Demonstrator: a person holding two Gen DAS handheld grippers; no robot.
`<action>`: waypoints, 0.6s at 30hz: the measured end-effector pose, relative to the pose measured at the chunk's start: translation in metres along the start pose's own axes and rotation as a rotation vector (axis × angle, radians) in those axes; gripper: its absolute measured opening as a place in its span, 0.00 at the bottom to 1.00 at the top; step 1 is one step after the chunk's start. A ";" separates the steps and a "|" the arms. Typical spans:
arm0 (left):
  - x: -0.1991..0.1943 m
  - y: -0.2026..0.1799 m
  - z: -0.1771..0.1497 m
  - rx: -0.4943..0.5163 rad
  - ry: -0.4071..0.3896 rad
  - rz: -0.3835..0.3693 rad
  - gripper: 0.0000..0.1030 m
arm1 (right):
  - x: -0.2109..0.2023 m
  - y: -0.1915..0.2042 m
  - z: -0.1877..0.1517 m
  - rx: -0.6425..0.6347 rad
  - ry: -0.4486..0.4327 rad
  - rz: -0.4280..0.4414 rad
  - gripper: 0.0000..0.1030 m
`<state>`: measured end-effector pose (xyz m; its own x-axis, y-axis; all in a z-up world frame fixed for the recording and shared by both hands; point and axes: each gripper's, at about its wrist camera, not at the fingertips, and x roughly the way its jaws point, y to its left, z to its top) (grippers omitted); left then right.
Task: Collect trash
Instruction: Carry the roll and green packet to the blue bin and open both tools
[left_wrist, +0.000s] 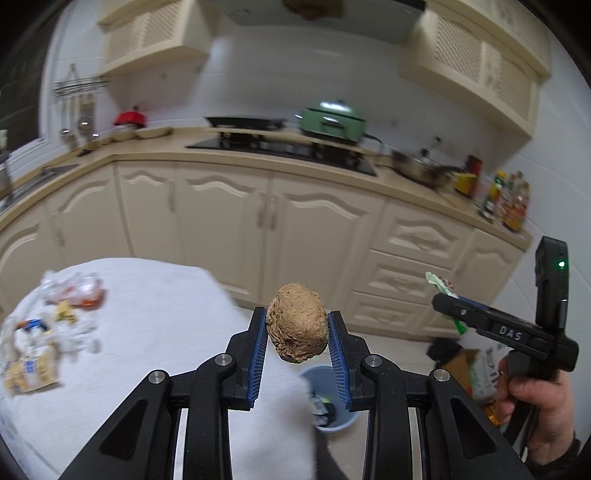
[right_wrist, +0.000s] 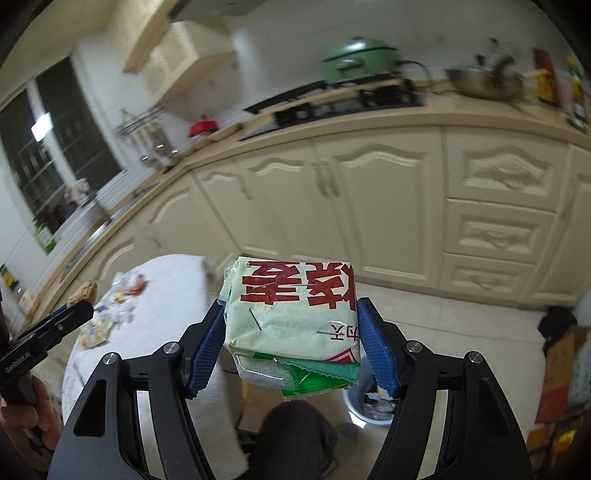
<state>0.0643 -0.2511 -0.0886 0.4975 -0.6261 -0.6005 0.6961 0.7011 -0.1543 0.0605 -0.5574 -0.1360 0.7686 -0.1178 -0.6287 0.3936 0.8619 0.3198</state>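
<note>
My left gripper (left_wrist: 297, 325) is shut on a brown crumpled paper ball (left_wrist: 297, 322) and holds it in the air past the table's right edge, above a blue trash bin (left_wrist: 334, 400) on the floor. My right gripper (right_wrist: 291, 325) is shut on a folded cream and green food wrapper with red characters (right_wrist: 293, 314), held above the floor. The bin (right_wrist: 364, 404) shows low right of it, with trash inside. The right gripper (left_wrist: 448, 301) also shows at the right of the left wrist view. The left gripper (right_wrist: 79, 304) with the ball shows at the left of the right wrist view.
A round table with a white cloth (left_wrist: 147, 332) carries several wrappers and packets (left_wrist: 44, 339) at its left. Cream kitchen cabinets (left_wrist: 229, 221) stand behind. Cardboard boxes and bags (right_wrist: 565, 373) lie on the floor at the right.
</note>
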 end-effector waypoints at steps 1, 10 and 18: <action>0.008 -0.006 0.003 0.010 0.010 -0.014 0.27 | 0.000 -0.010 -0.001 0.015 0.000 -0.013 0.68; 0.101 -0.025 0.028 0.051 0.116 -0.091 0.27 | 0.015 -0.072 -0.014 0.119 0.031 -0.058 0.68; 0.226 -0.039 0.055 0.064 0.288 -0.117 0.27 | 0.068 -0.113 -0.029 0.208 0.121 -0.050 0.68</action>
<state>0.1779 -0.4387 -0.1745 0.2514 -0.5727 -0.7803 0.7760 0.6011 -0.1912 0.0532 -0.6486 -0.2355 0.6847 -0.0875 -0.7236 0.5348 0.7348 0.4172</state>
